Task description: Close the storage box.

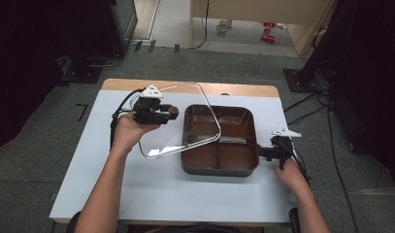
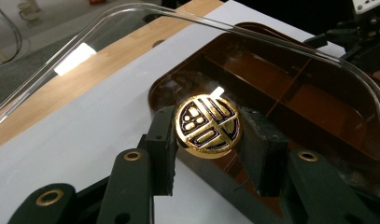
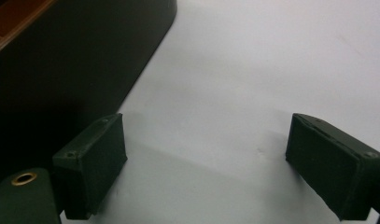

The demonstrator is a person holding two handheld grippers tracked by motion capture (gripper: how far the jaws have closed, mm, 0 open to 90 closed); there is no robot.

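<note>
table point(image 1: 151, 194) with pale grey sheet stands on dark grey carpet point(image 1: 40, 160).

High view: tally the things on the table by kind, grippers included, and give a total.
Brown square compartment tray: 1
Clear plastic lid with round gold-and-black knob: 1
Black handheld grippers: 2 (left gripper, right gripper)
Total: 4

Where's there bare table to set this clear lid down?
Free: the white table top in front of the brown tray, between the forearms, and the near-left stretch under the left gripper, shut on the clear lid's gold knob. Crowded: the narrow right strip, where the open right gripper sits beside the tray.
</note>
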